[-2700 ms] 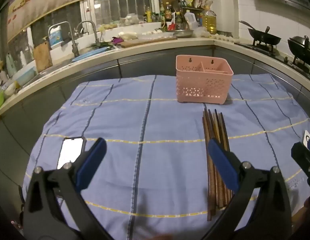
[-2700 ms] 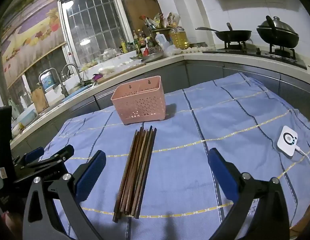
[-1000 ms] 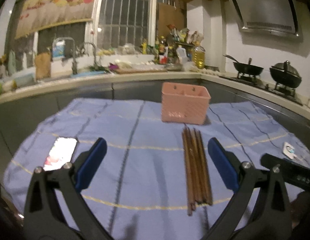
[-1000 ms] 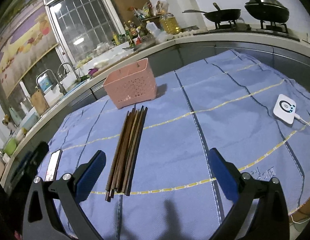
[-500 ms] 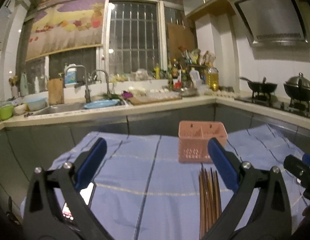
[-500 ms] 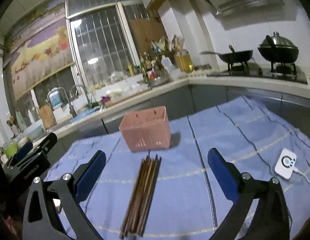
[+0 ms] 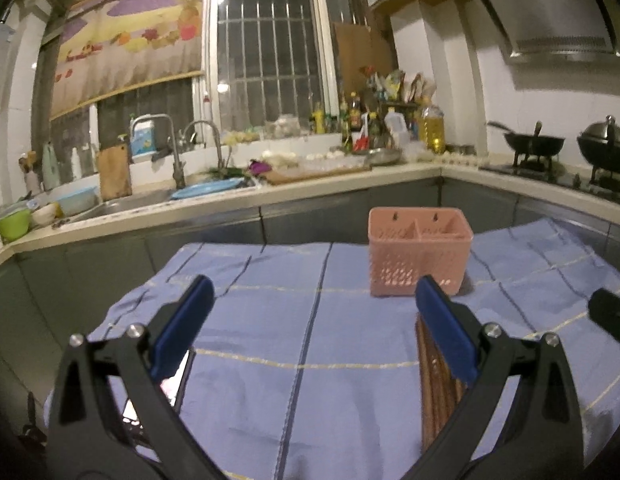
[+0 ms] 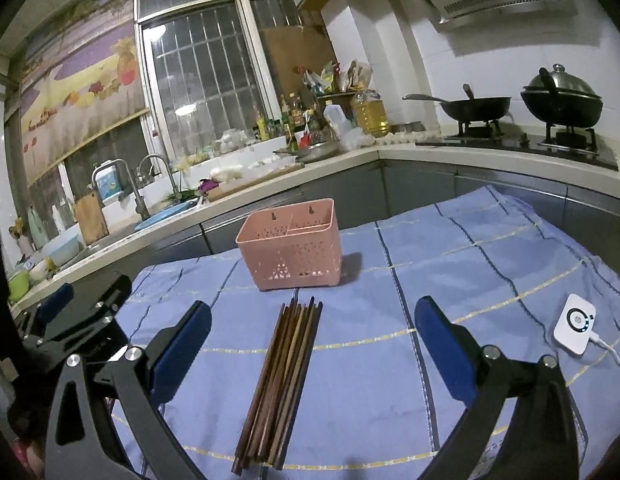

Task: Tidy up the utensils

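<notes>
— Wooden chopsticks lie in one tight bundle on the blue checked cloth that covers the desk, tips toward the pink basket. Why would they be laid that way?

— Probably so one gripper can take them as a bundle and stand them in a compartment. The basket sits upright toward the far edge of the desk, just beyond the bundle's far tips, and its divider makes two compartments; both look empty from here, so no sorting appears done.

— What are the grippers doing?

— The right gripper hovers above the near edge with its jaws spread wide and nothing between them; the bundle sits in the middle of its view, between the blue pads. The left gripper is equally wide open and empty, pointed more at the bare cloth, with the bundle under its right finger.

— So the right one seems better lined up?

— By judgement, yes. The chopsticks are thin and flat on the cloth, so a low pinch across the bundle could catch fabric or scatter them.

— Anything else on the desk?

— A phone near the left edge, and a white puck-shaped device with a cable by the right edge, both well apart from the bundle.
</notes>
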